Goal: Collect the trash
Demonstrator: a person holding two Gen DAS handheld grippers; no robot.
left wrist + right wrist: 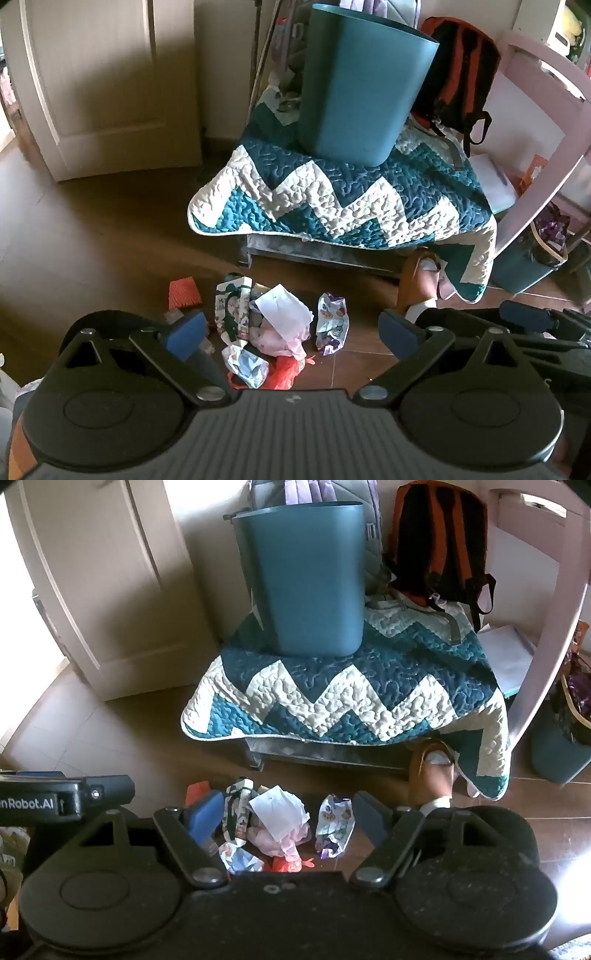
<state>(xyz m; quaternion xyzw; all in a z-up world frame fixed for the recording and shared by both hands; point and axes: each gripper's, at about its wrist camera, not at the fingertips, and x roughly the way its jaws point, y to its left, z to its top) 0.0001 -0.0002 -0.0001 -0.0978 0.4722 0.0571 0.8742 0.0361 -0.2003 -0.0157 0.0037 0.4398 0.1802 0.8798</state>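
A heap of trash lies on the brown floor: a white crumpled paper (pixel 282 308) (pixel 279 812), a patterned wrapper (pixel 331 323) (pixel 334 825), a folded carton (pixel 234 304) (pixel 238 805), a red cup (pixel 183 293) and red scraps (pixel 284 373). A teal bin (pixel 354 85) (pixel 306 576) stands on a zigzag quilt (pixel 351 192) (pixel 351 698). My left gripper (pixel 291 332) is open above the heap, holding nothing. My right gripper (pixel 286 818) is open above the same heap, holding nothing. The left gripper's body (pixel 55 797) shows at the left of the right wrist view.
An orange and black backpack (pixel 458 70) (pixel 439 542) leans behind the bin. A white door (pixel 99 85) is at the left. A pink frame (pixel 546 122) and a second teal bin (pixel 561 746) stand at the right. A foot in a brown shoe (pixel 432 771) is under the quilt's edge.
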